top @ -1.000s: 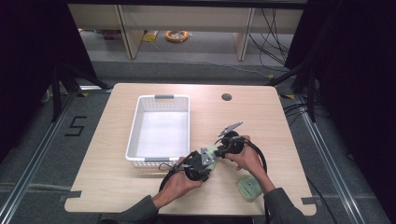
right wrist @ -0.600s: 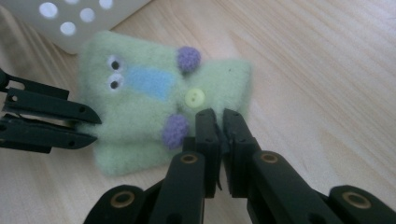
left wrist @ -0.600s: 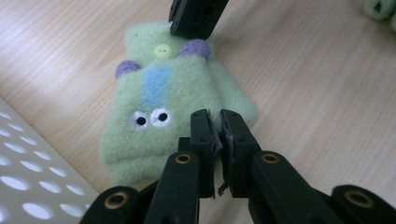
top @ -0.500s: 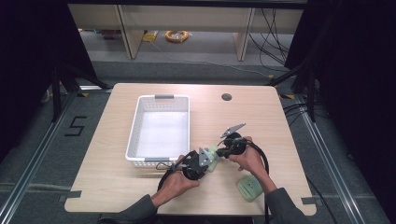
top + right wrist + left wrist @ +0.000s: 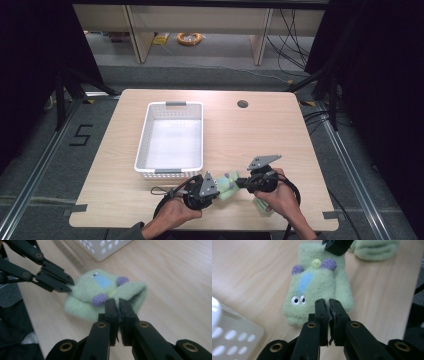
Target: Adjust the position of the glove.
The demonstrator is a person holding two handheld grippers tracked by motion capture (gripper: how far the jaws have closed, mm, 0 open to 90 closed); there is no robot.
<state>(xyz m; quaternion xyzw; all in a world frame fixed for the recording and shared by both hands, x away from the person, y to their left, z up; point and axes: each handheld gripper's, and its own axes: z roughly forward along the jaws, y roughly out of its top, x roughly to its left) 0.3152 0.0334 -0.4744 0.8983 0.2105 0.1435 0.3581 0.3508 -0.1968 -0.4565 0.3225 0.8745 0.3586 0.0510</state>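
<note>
A pale green mitten (image 5: 227, 189) with stitched eyes, purple ears, a blue stripe and a yellow button lies near the table's front edge. My left gripper (image 5: 329, 302) is shut at the mitten's (image 5: 314, 290) fingertip end and seems to pinch it. In the right gripper view the left gripper (image 5: 68, 286) touches that end. My right gripper (image 5: 117, 301) is shut at the cuff end of the mitten (image 5: 100, 287), whose cuff gapes open and is lifted. In the high view the left gripper (image 5: 219, 190) and the right gripper (image 5: 240, 183) face each other across the mitten.
A white perforated basket (image 5: 145, 135) stands left of centre with nothing inside. A second folded green piece (image 5: 262, 206) lies by the right hand, and is blurred (image 5: 374, 250) beyond the mitten. A cable hole (image 5: 242, 104) sits at the back.
Both grippers and the mitten have drifted slightly toward the table's near edge. Both grippers stay shut.
</note>
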